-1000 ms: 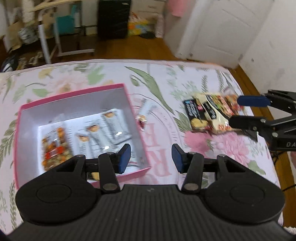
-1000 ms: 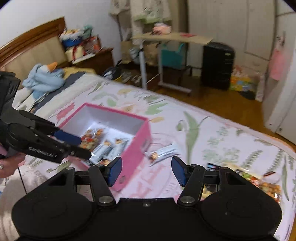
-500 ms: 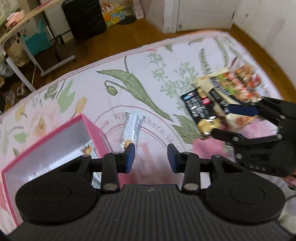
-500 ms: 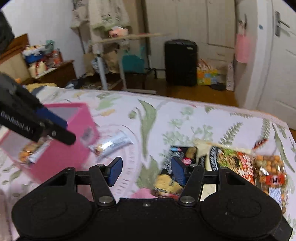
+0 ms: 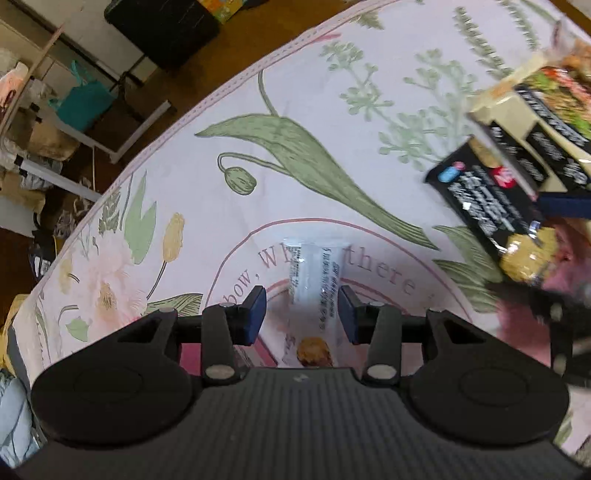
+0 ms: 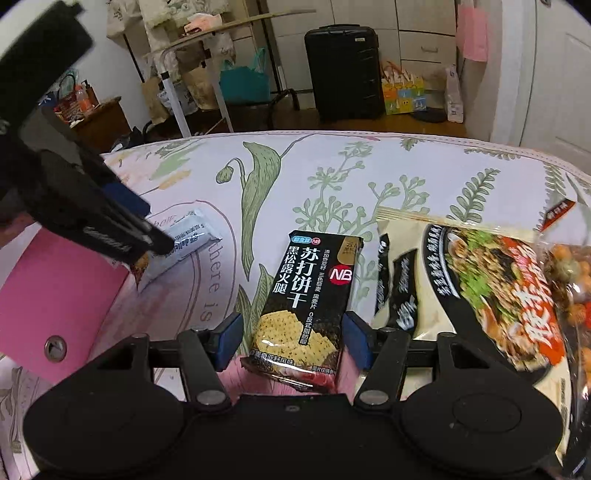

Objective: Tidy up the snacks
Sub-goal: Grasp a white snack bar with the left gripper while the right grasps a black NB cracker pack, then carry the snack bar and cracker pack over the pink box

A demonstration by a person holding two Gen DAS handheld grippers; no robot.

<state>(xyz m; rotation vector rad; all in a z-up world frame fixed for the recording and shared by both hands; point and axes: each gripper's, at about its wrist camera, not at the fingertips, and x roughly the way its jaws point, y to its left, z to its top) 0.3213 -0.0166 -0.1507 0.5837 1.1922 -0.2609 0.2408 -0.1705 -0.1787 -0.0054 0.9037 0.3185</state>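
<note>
Left wrist view looks down on a floral bedspread [image 5: 295, 147] printed with green leaves, a tulip bud and a ring of pink lettering, its stitched edge curving across the upper left above a brown wood floor [image 5: 177, 85] where a white-framed trolley [image 5: 110, 136] and a black suitcase [image 5: 166, 22] stand. The left gripper [image 5: 299, 314] is spread wide, its blue pads either side of a white snack bar [image 5: 317, 288] that lies flat on the lettering, neither pad touching the wrapper (a small margin of cloth shows on each side). Right of the snack bar, well apart, a black cracker pack [image 5: 480, 206] sits against a cream noodle packet [image 5: 535, 110], with the right gripper's blurred blue pad just over them. Right wrist view faces across the same bedspread [image 6: 406, 170] toward the suitcase [image 6: 343, 70], a yellow gift bag [image 6: 404, 96], white cabinets and a white door. The right gripper [image 6: 291, 339] is also wide apart, straddling the near end of the cracker pack [image 6: 306, 302], its pads close to the pack's edges; whether they touch cannot be told. Beyond the cracker pack to the left the snack bar [image 6: 184, 240] lies under the left gripper [image 6: 147, 225], beside the wall of a pink box [image 6: 55, 295]; to the right, the noodle packet [image 6: 480, 288] nearly abuts the pack, and a clear bag of mixed nuts [image 6: 572, 288] overlaps it near the bed's right edge. Bare cloth stretches behind the pack to the bed's far edge.
</note>
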